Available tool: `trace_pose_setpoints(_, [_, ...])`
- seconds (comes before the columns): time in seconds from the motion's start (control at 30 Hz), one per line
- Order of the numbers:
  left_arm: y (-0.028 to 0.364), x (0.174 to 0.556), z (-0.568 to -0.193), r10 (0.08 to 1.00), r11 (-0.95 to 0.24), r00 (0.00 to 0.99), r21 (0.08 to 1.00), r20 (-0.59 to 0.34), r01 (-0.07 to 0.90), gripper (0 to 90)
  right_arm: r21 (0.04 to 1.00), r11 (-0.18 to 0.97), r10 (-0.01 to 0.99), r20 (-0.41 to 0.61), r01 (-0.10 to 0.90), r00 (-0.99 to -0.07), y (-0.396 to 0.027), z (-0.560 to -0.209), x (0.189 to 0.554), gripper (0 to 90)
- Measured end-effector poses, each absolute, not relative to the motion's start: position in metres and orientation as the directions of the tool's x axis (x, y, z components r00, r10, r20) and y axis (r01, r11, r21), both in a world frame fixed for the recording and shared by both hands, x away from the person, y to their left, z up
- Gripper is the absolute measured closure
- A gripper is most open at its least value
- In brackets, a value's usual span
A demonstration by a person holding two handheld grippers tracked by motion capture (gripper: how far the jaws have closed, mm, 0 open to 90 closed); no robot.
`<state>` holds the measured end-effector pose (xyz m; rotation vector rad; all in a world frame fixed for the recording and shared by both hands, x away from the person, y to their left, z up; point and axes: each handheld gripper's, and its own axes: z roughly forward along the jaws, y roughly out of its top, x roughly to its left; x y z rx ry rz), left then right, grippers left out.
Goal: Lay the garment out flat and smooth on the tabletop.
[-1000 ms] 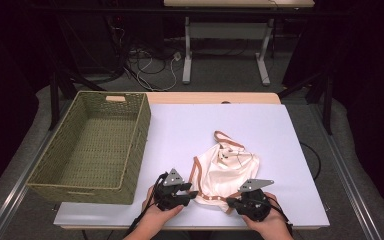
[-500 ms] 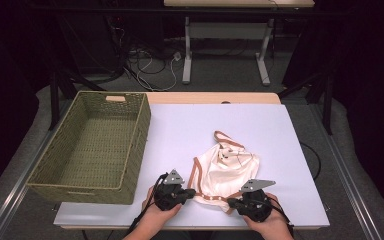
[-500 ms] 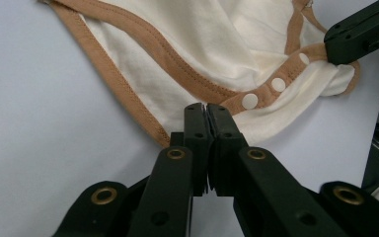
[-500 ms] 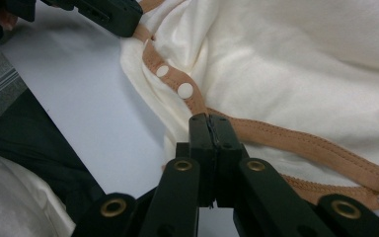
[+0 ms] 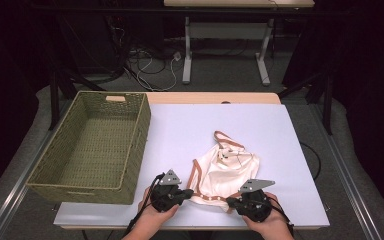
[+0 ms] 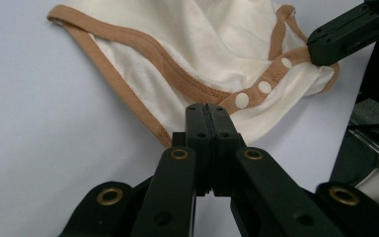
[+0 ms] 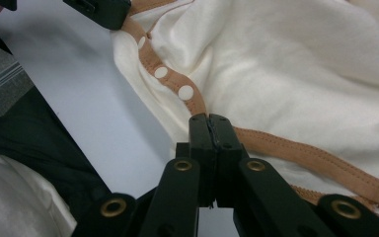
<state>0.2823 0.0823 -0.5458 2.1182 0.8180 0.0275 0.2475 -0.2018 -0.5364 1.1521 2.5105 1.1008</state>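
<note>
A cream baby bodysuit [image 5: 227,170] with tan trim lies crumpled on the pale table [image 5: 190,130], near its front edge. My left gripper [image 5: 189,192] is at the garment's near left corner, its jaws shut on the tan snap strip [image 6: 249,96]. My right gripper [image 5: 230,201] pinches the same trim [image 7: 276,143] at the near right, jaws pressed together on it. Each gripper view catches the other gripper's black jaws on the strip: the right gripper [image 6: 345,32] in the left gripper view and the left gripper [image 7: 98,10] in the right gripper view. White snaps [image 7: 185,92] dot the trim between them.
A green woven basket [image 5: 135,145] stands on the left side of the table, nothing visible inside it. Beyond the table are a table frame's legs and cables [image 5: 150,65] on the floor. The person's hands hold the grippers at the front edge.
</note>
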Motion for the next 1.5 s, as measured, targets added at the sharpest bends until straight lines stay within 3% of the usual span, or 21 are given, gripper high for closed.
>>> trace_pose_setpoints(0.57, [0.087,0.267,-0.523,0.562,-0.442,0.789,0.717,-0.248,0.540,90.0,0.687,0.474,0.690,0.099,0.551,-0.717,-0.200,-0.514,0.243,89.9])
trace_pose_setpoints(1.5, [0.072,0.224,-0.538,0.495,-0.445,0.810,0.709,-0.313,0.546,90.0,0.669,0.449,0.719,0.122,0.592,-0.684,-0.220,-0.529,0.206,89.9])
